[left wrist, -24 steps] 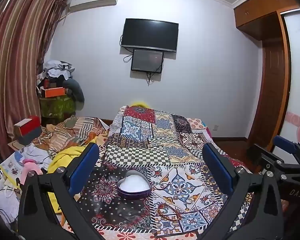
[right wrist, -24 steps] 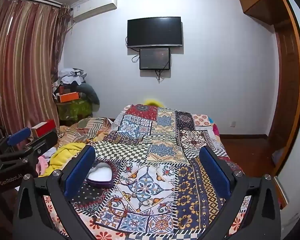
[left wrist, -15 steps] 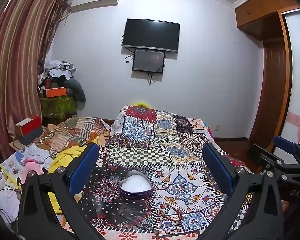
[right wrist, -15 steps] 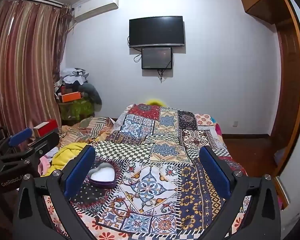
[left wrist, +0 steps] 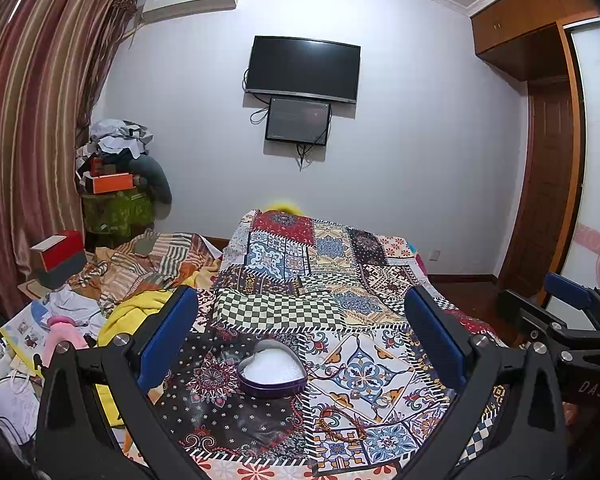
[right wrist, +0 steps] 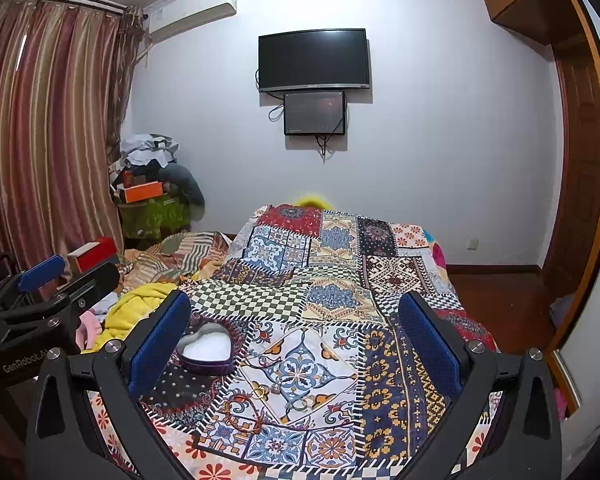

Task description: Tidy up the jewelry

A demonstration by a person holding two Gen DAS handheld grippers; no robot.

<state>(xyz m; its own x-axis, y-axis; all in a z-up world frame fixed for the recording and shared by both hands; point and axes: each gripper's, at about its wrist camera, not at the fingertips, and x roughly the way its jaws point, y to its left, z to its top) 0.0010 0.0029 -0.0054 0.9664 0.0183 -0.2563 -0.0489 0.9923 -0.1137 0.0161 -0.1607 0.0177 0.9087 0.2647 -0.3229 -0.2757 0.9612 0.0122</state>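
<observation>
A purple heart-shaped tin (left wrist: pixel 271 368) with a white lining stands open on the patchwork bedspread (left wrist: pixel 284 308). Right of it lie a brown bead bracelet (left wrist: pixel 342 424) and small rings (left wrist: pixel 384 400). My left gripper (left wrist: pixel 300 296) is open, held above the near end of the bed, with the tin low between its fingers. My right gripper (right wrist: pixel 294 300) is open too and holds nothing. In the right wrist view the tin (right wrist: pixel 206 348) sits by the left finger, and rings (right wrist: pixel 300 404) and the bracelet (right wrist: pixel 236 404) lie nearer me.
A yellow blanket (left wrist: pixel 132 312) and a heap of striped bedding and clutter crowd the bed's left side. A red box (left wrist: pixel 58 254) stands by the curtain. A TV (left wrist: pixel 302 68) hangs on the far wall. A wooden wardrobe and door (left wrist: pixel 548 208) stand at the right.
Both views have dipped slightly toward the bed, so the tin sits higher in frame and the bracelet and rings have come into sight. Both grippers stay open.
</observation>
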